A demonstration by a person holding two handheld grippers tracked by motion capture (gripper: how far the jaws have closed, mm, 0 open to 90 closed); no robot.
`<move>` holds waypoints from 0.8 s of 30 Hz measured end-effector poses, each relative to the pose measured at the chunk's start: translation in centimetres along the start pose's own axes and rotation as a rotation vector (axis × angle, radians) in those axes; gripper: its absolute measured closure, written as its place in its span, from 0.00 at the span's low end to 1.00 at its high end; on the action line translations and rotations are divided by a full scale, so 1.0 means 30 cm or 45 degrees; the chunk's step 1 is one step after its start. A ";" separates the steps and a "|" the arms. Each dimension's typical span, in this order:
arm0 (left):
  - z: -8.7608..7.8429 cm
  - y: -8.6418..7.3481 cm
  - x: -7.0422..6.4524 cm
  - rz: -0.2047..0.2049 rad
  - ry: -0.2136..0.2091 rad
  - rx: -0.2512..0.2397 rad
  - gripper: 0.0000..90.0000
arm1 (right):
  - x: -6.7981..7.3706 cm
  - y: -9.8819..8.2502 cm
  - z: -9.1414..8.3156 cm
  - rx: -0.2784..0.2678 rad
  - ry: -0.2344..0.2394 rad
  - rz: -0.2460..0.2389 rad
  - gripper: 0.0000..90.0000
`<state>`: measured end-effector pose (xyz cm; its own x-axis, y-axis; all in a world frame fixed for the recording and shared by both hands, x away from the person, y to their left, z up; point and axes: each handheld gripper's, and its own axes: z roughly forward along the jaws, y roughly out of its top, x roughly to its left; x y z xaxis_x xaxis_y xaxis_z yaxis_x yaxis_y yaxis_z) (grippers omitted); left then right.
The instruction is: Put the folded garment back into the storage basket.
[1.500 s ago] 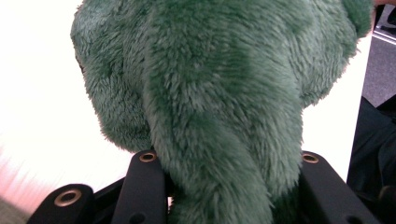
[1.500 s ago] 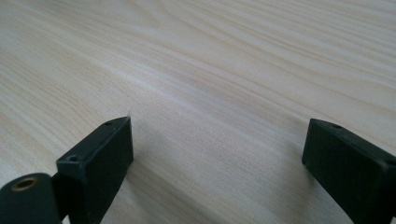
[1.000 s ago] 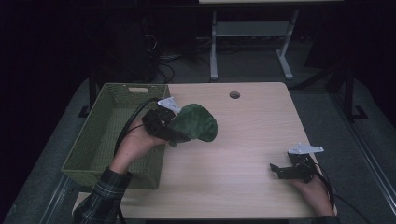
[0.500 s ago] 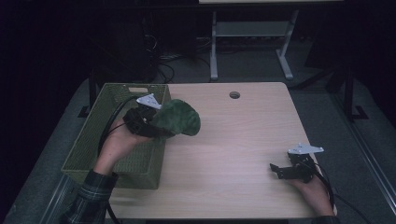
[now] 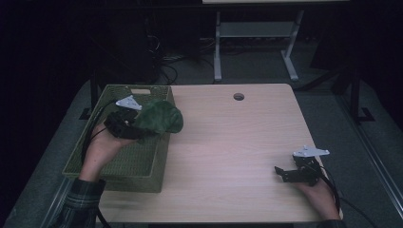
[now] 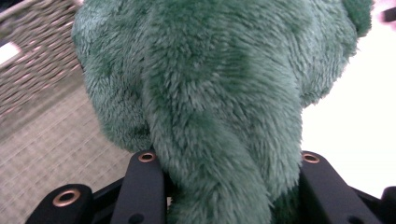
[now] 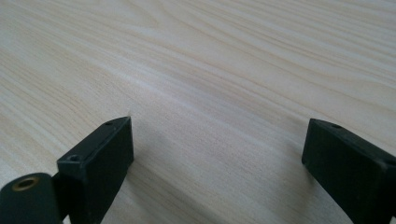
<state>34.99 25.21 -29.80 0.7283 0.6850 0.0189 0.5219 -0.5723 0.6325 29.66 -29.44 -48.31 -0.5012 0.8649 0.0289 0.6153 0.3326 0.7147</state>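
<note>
Over basket (image 5: 88, 164) rim | left tool (image 5: 135, 127) pinching green plush (image 5: 159, 118); right tool (image 5: 285, 173) spread

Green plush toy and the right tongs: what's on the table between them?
Nothing. In the high view, only bare table lies between the toy and the right tongs.

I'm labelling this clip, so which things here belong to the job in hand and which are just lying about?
In the job:
- green plush toy, clamped in the left gripper
- green woven basket, which the toy hangs over

Lying about:
- right gripper, open and empty on the table
- metal stand on the floor behind
</note>
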 end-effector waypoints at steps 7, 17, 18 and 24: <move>-0.014 -0.063 0.040 -0.054 0.066 0.015 0.68 | 0.000 0.000 0.000 0.000 0.000 0.001 0.10; -0.002 -0.157 0.097 -0.172 0.162 0.025 0.68 | 0.000 0.000 0.000 0.000 0.000 0.002 0.09; 0.001 -0.166 0.103 -0.184 0.170 0.025 0.68 | 0.000 0.000 0.000 0.000 0.000 0.002 0.10; 0.022 -0.215 0.139 -0.235 0.202 0.045 0.68 | 0.001 0.000 0.000 0.000 -0.002 0.003 0.10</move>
<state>34.94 31.46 -34.31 0.5419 0.8400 0.0290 0.6566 -0.4446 0.6093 29.65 -29.43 -48.31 -0.4991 0.8661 0.0294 0.6161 0.3308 0.7148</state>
